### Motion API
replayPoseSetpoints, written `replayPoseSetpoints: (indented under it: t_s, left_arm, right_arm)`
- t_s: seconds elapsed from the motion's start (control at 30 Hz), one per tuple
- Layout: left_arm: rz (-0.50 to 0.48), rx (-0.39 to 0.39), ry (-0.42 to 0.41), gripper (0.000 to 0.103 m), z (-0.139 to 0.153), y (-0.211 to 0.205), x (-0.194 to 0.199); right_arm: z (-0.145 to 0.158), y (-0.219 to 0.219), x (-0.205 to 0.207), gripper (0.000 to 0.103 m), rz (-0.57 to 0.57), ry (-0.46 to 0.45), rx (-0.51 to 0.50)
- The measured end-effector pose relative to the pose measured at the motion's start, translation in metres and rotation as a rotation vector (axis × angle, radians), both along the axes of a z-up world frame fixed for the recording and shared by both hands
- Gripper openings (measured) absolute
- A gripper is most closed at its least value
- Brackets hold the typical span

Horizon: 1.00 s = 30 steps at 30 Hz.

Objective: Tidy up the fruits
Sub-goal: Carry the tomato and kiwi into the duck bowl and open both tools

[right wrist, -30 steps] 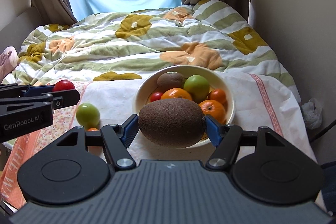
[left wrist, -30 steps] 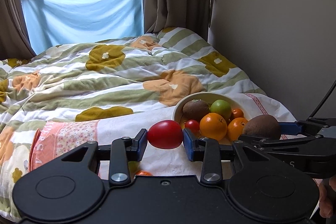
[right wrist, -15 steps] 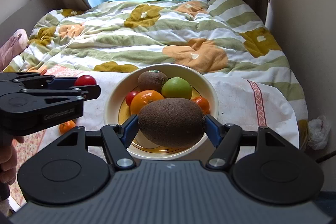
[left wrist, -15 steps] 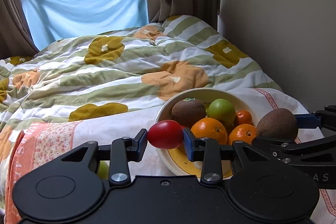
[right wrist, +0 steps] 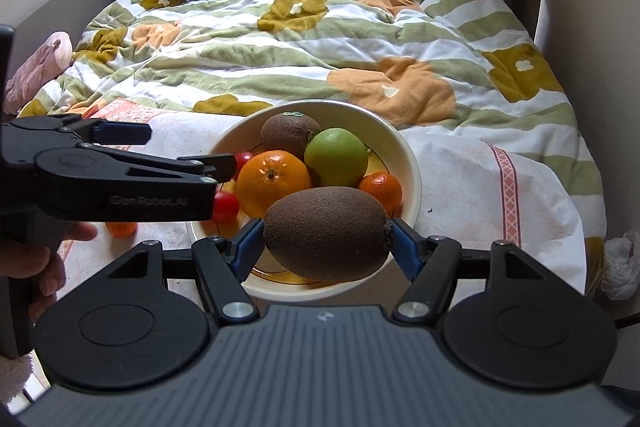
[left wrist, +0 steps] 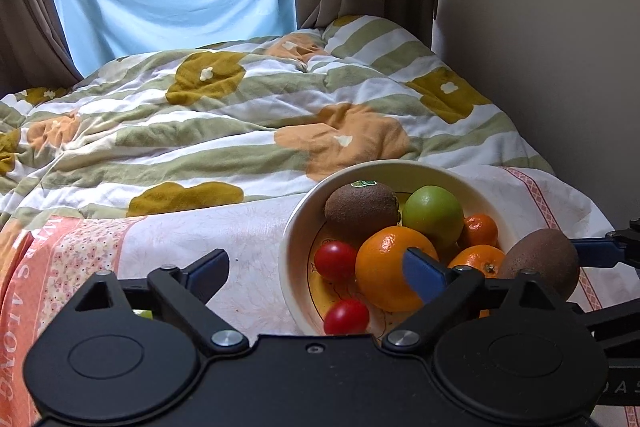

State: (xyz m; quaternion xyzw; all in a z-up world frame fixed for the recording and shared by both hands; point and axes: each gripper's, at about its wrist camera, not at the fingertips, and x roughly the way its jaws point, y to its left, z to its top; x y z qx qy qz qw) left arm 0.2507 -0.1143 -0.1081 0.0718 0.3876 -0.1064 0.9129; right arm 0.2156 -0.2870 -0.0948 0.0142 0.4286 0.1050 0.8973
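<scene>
The bed [right wrist: 360,39] fills both views, its flowered quilt [left wrist: 224,131] running to the curtained window at 12 o'clock and to the wall at 3 o'clock. A pale patterned cloth [left wrist: 224,239] covers the near end, bare and open from the bowl toward 9 o'clock in the left wrist view. In the right wrist view it lies bare at 3 o'clock of the bowl as far as the mattress edge.

The cream bowl [right wrist: 408,163] sits on that cloth, its rim near the fold of the quilt at 12 o'clock. Inside lie a kiwi with a green sticker [left wrist: 360,207], a green apple [left wrist: 434,213], a large orange [left wrist: 384,273], two mandarins [left wrist: 478,231] and two red tomatoes [left wrist: 346,315]. Little room is left among them.

The right gripper [right wrist: 326,241] is clamped on a second kiwi [right wrist: 326,233] held just over the bowl's near rim, at 6 o'clock of the orange. The left gripper [left wrist: 316,275] has nothing between its fingers; its jaws are opening, spread wide over the bowl's 9 o'clock rim, with one tomato lying just below them. A small orange fruit [right wrist: 120,229] rests on the cloth outside the bowl at 9 o'clock, just beside a hand [right wrist: 36,263].
</scene>
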Motion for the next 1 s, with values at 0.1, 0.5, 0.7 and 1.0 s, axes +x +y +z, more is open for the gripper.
replayPoseSetpoints:
  t_s: [0.1,0.5,0.7,1.0]
  left_arm:
    - [0.017,0.007,-0.004,0.096,0.007,0.008,-0.005]
    - [0.025,-0.043,-0.031,0.096,0.034,0.049,-0.032]
    - [0.006,-0.042,-0.04,0.096,0.038,0.063,-0.039]
    - [-0.003,-0.034,-0.055,0.096,0.039,0.085,-0.038]
  right_arm:
    - [0.0,0.0,-0.001,0.082,-0.011,-0.002,0.004]
    - [0.009,0.021,-0.014,0.082,-0.1,-0.018,0.01]
    - [0.005,0.045,-0.016,0.082,-0.114,-0.014,0.007]
    - [-0.012,0.084,-0.009,0.082,-0.14,-0.018,-0.012]
